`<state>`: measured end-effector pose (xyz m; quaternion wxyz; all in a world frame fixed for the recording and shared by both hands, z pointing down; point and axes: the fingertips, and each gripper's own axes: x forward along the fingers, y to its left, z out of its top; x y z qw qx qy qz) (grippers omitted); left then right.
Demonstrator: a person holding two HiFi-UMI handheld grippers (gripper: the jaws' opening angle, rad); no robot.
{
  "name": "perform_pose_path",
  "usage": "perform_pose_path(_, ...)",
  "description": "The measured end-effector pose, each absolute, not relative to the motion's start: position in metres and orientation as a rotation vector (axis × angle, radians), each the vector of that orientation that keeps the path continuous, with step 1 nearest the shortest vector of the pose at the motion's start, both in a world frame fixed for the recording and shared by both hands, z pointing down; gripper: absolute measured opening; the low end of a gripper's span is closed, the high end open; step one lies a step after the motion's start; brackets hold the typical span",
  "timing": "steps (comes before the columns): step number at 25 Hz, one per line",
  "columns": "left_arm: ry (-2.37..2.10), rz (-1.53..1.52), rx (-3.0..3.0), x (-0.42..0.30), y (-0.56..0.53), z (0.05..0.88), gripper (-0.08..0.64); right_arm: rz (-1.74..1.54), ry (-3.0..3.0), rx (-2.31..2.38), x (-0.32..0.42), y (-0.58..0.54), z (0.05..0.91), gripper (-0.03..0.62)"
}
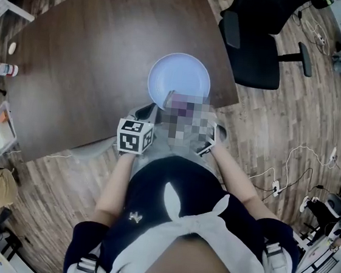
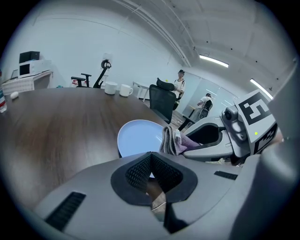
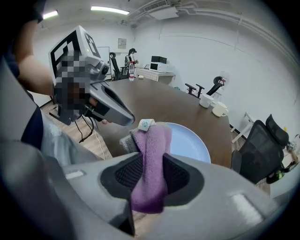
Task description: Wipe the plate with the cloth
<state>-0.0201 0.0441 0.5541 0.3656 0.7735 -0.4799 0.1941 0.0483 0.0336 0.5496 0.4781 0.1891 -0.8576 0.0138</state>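
Your right gripper (image 3: 151,174) is pinching the cloth (image 3: 152,150). The purple fabric runs up between the two pads, bunched into a thick fold, with a loose tail hanging out behind the jaws and a small white label (image 3: 146,124) at its forward end. Your left gripper (image 2: 151,157) has its pads pressed together at the tips with nothing between them. It sits just beside the right one, at the near edge of the table (image 1: 89,44).

That cloth is soft and light, so it will flop and fold rather than push. From this grip only the forward bunch can bear on the plate (image 1: 180,76), so I judge you want that bunch laid flat on the surface before you sweep, not the jaw tips. The plate is the pale blue round one lying flat by the table's near edge, close to its right corner. It looks stiff, smooth and probably breakable, and on the polished wood it is likely to slide under a sideways wipe. Your closed left gripper could steady it by pressing on the near rim. No view shows whether the cloth touches that rim yet.

Little stands in your way. Two white mugs (image 2: 111,87) sit well apart from the plate at the far edge, and a bottle (image 1: 4,70) is at the left edge. A black office chair (image 1: 254,47) stands just beside the right edge, near the plate.
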Motion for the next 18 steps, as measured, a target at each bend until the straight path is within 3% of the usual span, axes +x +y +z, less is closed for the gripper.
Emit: perform_pose_path(18,-1.043,0.664,1.956,-0.032,0.022,0.613,0.006,0.131,-1.905,0.289,0.025,0.017,0.614,0.125)
